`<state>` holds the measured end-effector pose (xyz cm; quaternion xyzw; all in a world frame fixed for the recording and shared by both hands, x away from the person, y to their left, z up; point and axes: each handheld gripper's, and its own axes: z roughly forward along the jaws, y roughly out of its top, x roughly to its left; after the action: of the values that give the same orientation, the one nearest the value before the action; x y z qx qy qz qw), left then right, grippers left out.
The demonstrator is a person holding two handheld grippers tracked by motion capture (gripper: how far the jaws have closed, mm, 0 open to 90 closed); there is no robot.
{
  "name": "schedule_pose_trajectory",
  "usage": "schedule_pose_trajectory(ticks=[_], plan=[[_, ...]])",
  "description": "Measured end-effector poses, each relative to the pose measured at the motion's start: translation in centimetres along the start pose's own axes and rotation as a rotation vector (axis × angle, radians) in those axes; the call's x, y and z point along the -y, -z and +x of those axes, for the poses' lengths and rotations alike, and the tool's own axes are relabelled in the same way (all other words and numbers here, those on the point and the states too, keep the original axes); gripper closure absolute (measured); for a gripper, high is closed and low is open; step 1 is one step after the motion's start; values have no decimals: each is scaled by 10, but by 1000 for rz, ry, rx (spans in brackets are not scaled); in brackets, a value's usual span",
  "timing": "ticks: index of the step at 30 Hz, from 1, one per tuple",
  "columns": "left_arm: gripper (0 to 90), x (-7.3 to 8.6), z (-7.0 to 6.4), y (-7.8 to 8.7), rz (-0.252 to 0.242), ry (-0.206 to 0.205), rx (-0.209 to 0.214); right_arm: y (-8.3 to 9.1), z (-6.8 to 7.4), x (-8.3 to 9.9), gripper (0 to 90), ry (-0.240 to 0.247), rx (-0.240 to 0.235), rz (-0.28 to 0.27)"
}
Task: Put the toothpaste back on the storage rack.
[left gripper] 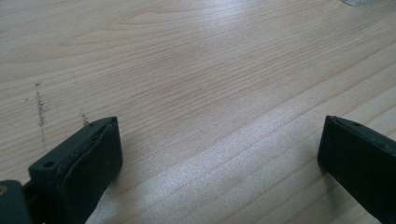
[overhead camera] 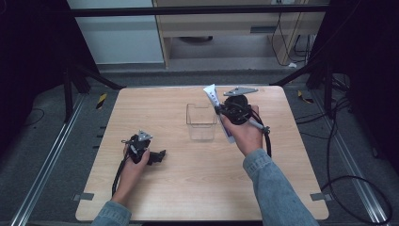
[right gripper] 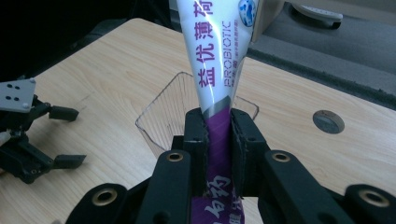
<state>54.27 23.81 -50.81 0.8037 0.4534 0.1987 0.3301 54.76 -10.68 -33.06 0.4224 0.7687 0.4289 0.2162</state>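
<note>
Clear container [overhead camera: 201,121] sits mid-table [overhead camera: 197,188]. Right gripper [overhead camera: 220,111] just right of the container, holding toothpaste tube [overhead camera: 211,95] beside its right rim. Left gripper [overhead camera: 162,155] rests on the table, left-front of the container, well apart.

On the pale wooden desk [overhead camera: 197,188], a clear plastic container [overhead camera: 201,121] stands open-topped near the middle. Just to its right, the right hand-held gripper [overhead camera: 220,111] clamps a white-and-purple toothpaste tube [overhead camera: 212,96], which tilts with its flat crimped end up and away from the person (the purple lower end shows beneath the hand, beside the container's right wall). The left hand-held gripper [overhead camera: 162,156] rests low on the desk, well apart from the container, its jaws spread and pointing right. Both forearms wear denim sleeves [overhead camera: 275,188].
</note>
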Motion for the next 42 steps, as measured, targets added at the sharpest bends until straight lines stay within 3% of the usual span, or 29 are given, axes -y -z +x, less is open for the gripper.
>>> schedule_pose_trajectory(ticks=[11,25,42], plan=[[0,0,0,0,-1,2,0,-4,8,-22,783,7,3,-54],[0,0,0,0,-2,-1,0,-20,8,-42,782,-14,5,-110],[0,0,0,0,-1,-1,-1,-51,4,-58,782,-28,20,-177]])
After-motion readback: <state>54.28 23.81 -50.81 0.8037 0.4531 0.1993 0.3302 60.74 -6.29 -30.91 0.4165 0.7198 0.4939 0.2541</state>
